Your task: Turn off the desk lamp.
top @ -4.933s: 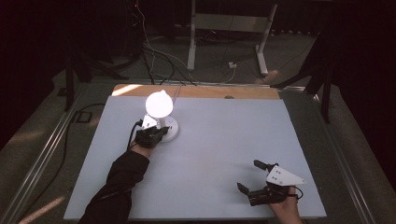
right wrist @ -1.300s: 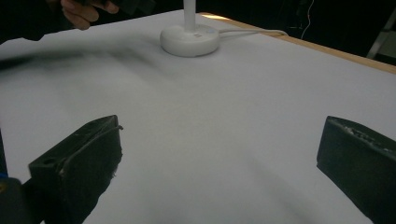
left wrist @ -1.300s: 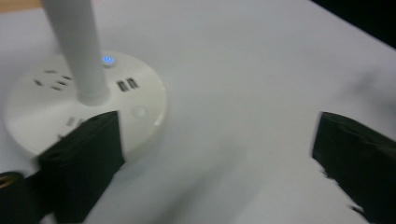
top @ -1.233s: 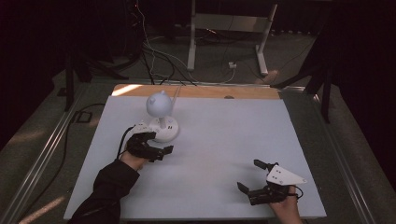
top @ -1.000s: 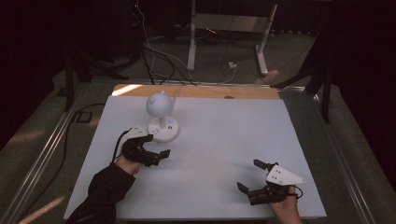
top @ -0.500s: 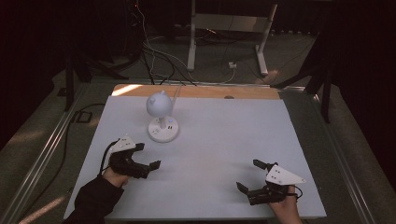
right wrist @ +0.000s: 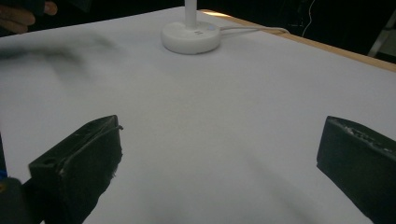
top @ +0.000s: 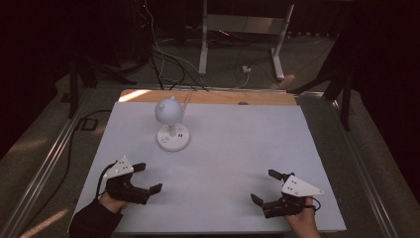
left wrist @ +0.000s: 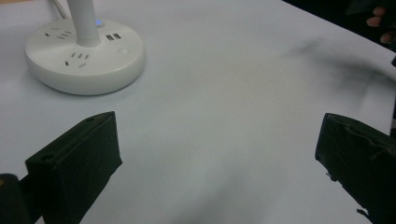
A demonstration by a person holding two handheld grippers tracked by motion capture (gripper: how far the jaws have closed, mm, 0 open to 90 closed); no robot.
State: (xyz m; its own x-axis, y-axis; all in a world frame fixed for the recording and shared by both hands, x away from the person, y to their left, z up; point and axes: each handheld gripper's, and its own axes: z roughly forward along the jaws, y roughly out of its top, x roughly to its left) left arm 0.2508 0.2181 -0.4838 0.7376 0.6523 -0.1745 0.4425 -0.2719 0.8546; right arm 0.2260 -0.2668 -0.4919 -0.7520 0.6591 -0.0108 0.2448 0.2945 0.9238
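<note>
White lamp [top: 172,124] on table [top: 237,148], both claws agape, empty.

White desk lamp [top: 172,121] standing upright on the pale table [top: 237,148], rounded globe-like head on a short stem, round flat base with socket slots, USB ports and a small blue light, white cord trailing toward the far edge

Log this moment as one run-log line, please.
left gripper: open, empty, near table edge | right gripper: open, empty | desk lamp: upright, untouched
</note>
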